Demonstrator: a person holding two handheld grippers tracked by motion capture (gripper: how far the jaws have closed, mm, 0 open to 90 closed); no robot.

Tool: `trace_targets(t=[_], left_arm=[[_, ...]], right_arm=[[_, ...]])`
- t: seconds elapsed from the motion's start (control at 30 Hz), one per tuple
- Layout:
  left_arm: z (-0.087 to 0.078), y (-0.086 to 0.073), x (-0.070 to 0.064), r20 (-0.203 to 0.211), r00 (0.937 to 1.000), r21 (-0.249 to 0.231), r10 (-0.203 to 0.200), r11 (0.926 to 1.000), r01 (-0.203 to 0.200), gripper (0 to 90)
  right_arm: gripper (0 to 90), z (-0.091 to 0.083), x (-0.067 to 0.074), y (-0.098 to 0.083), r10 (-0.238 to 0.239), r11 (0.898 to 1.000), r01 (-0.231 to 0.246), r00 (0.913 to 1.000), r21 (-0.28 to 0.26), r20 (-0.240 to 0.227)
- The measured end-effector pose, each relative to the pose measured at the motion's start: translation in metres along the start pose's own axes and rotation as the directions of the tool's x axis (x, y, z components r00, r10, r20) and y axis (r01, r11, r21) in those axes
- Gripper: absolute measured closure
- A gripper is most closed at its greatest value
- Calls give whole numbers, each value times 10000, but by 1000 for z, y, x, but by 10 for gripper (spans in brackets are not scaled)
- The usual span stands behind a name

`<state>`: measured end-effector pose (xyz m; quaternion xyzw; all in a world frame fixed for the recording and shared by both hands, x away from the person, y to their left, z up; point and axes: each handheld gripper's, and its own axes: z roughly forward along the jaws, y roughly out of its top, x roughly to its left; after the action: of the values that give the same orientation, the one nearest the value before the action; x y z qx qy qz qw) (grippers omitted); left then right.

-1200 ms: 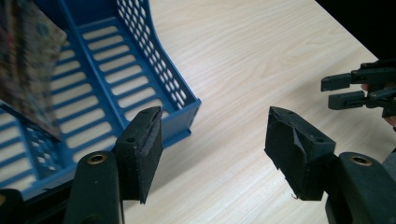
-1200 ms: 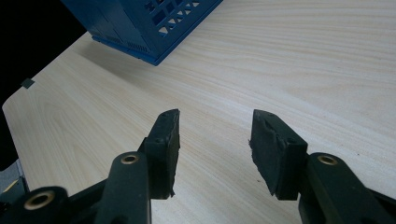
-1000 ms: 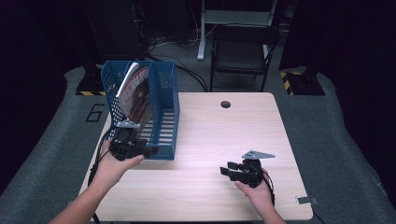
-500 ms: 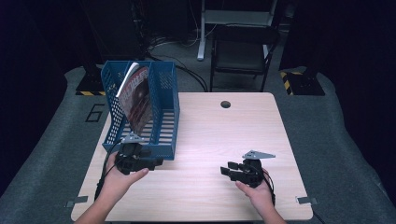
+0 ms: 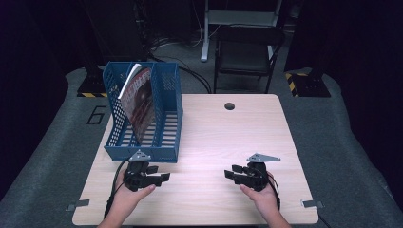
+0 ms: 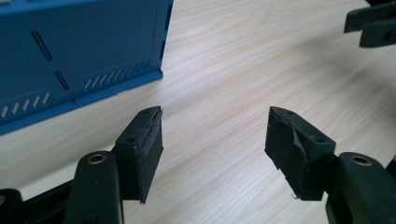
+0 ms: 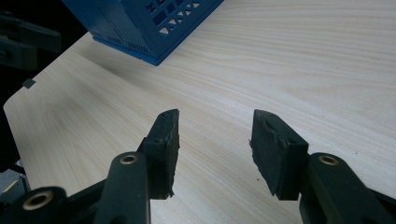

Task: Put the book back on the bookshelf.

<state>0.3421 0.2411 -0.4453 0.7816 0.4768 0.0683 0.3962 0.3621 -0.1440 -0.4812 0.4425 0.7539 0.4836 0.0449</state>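
A blue slotted file rack (image 5: 142, 114) stands on the left half of the wooden table (image 5: 214, 128), with a dark-covered magazine (image 5: 138, 102) leaning inside it. My left gripper (image 5: 164, 177) rests low near the table's front edge, just in front of the rack, jaws open and empty, pointing right. In the left gripper view its jaws (image 6: 215, 140) hang over bare wood with the rack's blue wall (image 6: 70, 60) at upper left. My right gripper (image 5: 229, 175) sits at the front right, open and empty, pointing left. Its own view (image 7: 215, 140) has the rack's corner (image 7: 149, 23) far off.
A round cable hole (image 5: 230, 106) marks the table's far edge. Behind the table stand a dark chair (image 5: 247, 52) and floor cables. The right gripper's jaws (image 6: 373, 23) appear at the top right of the left gripper view.
My left gripper has come down and toward the table's front edge, away from the rack's side. The right gripper has stayed put.
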Motion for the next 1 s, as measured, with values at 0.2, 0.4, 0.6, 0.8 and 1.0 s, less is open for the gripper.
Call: trace_targets(t=[0.2, 0.4, 0.6, 0.8, 1.0], left_arm=[[13, -14, 4, -3, 10000, 10, 51, 10000, -51, 368], [20, -20, 6, -47, 9997, 108, 227, 9997, -227, 368], [29, -26, 6, -133, 9973, 369, 723, 9967, -717, 368], [42, -32, 2, -36, 9948, 671, 1022, 9925, -1017, 367], [49, -34, -1, 149, 9938, 646, 1106, 9917, -1113, 366]], right_arm=[[513, 1, 1, -1, 35, 9999, -35, 10000, 116, 3], [512, 4, 0, -1, -125, 9998, 124, 9999, 164, 39], [507, 5, 2, -2, -198, 9991, 192, 9997, 371, 150], [504, 7, 3, -2, -476, 9980, 472, 9988, 415, 89], [501, 8, 3, -2, -517, 9976, 509, 9985, 462, 162]])
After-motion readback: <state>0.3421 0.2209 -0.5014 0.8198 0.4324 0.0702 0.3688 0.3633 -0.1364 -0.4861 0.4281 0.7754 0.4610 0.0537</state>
